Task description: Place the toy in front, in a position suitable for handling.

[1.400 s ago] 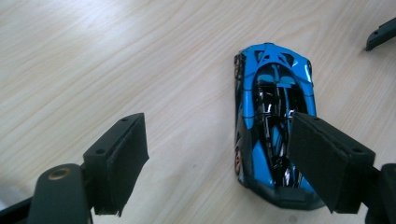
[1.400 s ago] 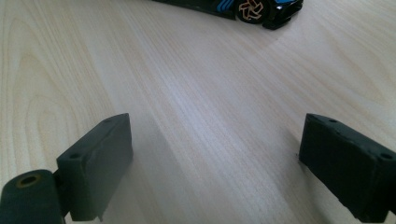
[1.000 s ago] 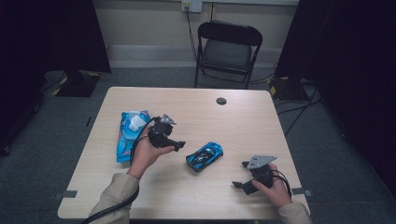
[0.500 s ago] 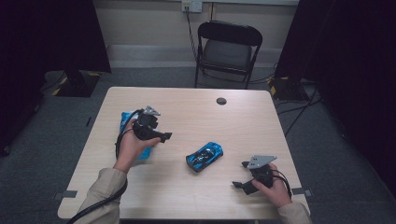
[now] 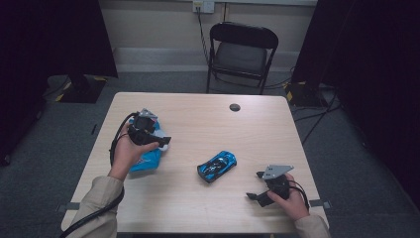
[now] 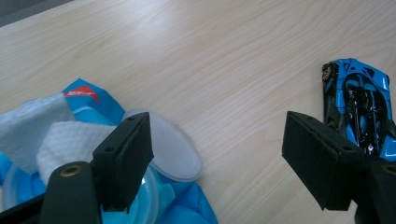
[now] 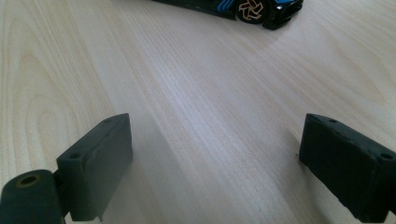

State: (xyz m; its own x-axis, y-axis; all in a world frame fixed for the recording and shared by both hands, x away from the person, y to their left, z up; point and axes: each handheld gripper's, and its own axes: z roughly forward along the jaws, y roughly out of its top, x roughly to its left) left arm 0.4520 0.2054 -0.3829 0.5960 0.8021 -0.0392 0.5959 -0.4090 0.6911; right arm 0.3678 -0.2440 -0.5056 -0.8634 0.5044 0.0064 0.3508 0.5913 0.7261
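Note:
A blue toy car (image 5: pixel 217 166) lies on the wooden table (image 5: pixel 198 119), right of centre. At the left lies a blue wipes packet (image 5: pixel 146 159) with its clear lid (image 6: pixel 173 149) flipped up and a white wipe (image 6: pixel 56 140) sticking out. My left gripper (image 5: pixel 164 141) hovers over the packet's right end, open and holding nothing (image 6: pixel 217 135); the car (image 6: pixel 359 102) is off beyond its right jaw. My right gripper (image 5: pixel 255 186) rests low near the front right edge, open with bare table between its jaws (image 7: pixel 215 126). The car's wheel (image 7: pixel 252 8) is ahead of it.
A small black round cap (image 5: pixel 235 107) sits at the table's far side. A black folding chair (image 5: pixel 241 49) stands behind the table. Dark curtains flank both sides, and cables run on the floor at the right.
My left gripper has moved left, away from the car, and now hangs over the wipes packet. The right gripper and the car have not moved.

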